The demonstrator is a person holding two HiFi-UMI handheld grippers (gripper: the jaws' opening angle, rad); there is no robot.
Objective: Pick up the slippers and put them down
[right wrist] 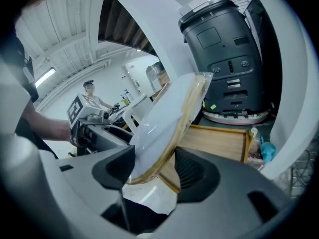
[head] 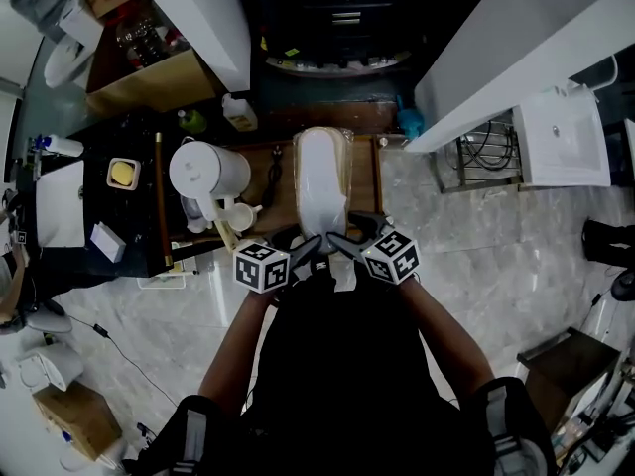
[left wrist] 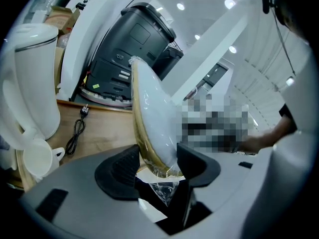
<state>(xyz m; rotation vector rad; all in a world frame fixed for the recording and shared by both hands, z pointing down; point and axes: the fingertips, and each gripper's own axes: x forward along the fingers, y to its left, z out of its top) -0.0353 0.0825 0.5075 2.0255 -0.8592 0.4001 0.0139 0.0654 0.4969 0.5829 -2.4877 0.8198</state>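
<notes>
A pair of white slippers (head: 321, 178) with tan soles, wrapped in clear plastic, is held on edge above the wooden tray (head: 364, 181). My left gripper (head: 306, 249) pinches the pack's near end from the left, and my right gripper (head: 340, 244) pinches it from the right. In the left gripper view the slippers (left wrist: 148, 114) stand upright between the black pads of the left gripper (left wrist: 157, 167), with loose plastic hanging below. In the right gripper view the slippers (right wrist: 167, 123) lean left between the pads of the right gripper (right wrist: 154, 171). Both grippers are shut on the pack.
A white kettle (head: 206, 170) and white cups (head: 230, 216) stand left of the tray. A black cord (left wrist: 77, 128) lies on the wood. A black machine (right wrist: 224, 49) stands behind the tray, between white counters (head: 496, 48). The floor (head: 496, 266) is marble.
</notes>
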